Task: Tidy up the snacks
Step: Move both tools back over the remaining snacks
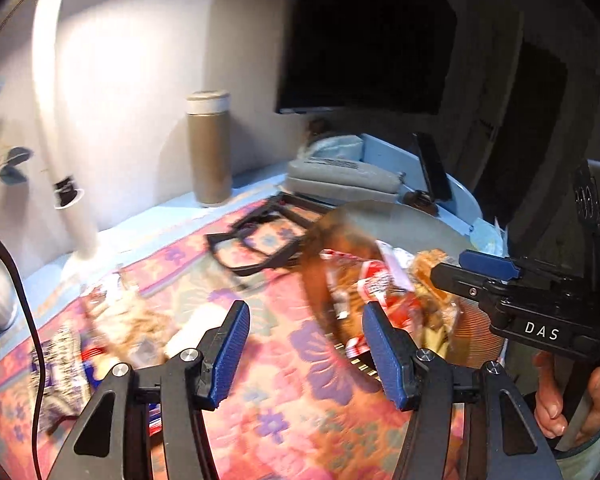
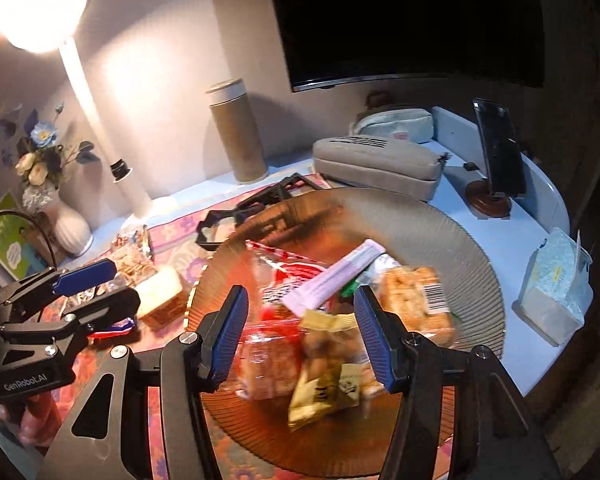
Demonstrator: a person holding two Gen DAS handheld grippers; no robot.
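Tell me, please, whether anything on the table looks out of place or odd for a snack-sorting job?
Several snacks still lie loose on the floral cloth left of the plate, including a pale cake slice. A black eyeglass frame rests against the plate's far rim.

"DAS" stands in white on the black body of the right gripper (image 1: 496, 266), at three o'clock in the left wrist view. "GenRobot.AI" marks the left gripper (image 2: 92, 284), at nine o'clock in the right wrist view

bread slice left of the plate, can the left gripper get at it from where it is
Probably yes: the left gripper has its jaws open and empty, and the bread slice lies uncovered on the cloth beside the plate, nothing between them.
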